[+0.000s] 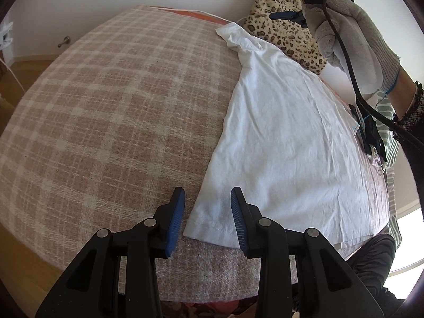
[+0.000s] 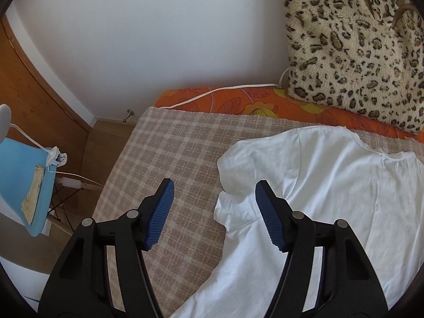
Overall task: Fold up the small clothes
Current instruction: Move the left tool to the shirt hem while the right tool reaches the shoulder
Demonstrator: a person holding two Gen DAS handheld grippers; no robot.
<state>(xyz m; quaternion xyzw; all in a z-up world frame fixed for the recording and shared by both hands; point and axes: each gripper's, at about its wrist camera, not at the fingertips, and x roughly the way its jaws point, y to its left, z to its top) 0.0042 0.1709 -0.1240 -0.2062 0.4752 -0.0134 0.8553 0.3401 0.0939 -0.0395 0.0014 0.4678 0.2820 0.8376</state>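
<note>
A small white T-shirt [image 1: 286, 132] lies flat on the plaid blanket [image 1: 119, 106], its sleeve at the far end. My left gripper [image 1: 208, 196] hangs low over the near hem corner. Its blue pads [image 1: 175, 217] stand apart on either side of that corner without pressing it. In the right wrist view, my right gripper [image 2: 214, 185] is open above the crumpled sleeve of the T-shirt [image 2: 331, 198], with the sleeve's edge under the gap. The left wrist view also shows the right gripper [image 1: 270, 4], held by a gloved hand [image 1: 357, 31] over the far end.
A leopard-print cushion [image 2: 357, 53] leans on the wall behind the shirt, on an orange sheet [image 2: 238, 100] with a white cable. A blue stool [image 2: 21, 175] stands left of the bed. The plaid blanket [image 2: 172, 145] stretches left of the shirt. The person's dark-clothed leg [image 1: 371, 259] is at the bed's near right.
</note>
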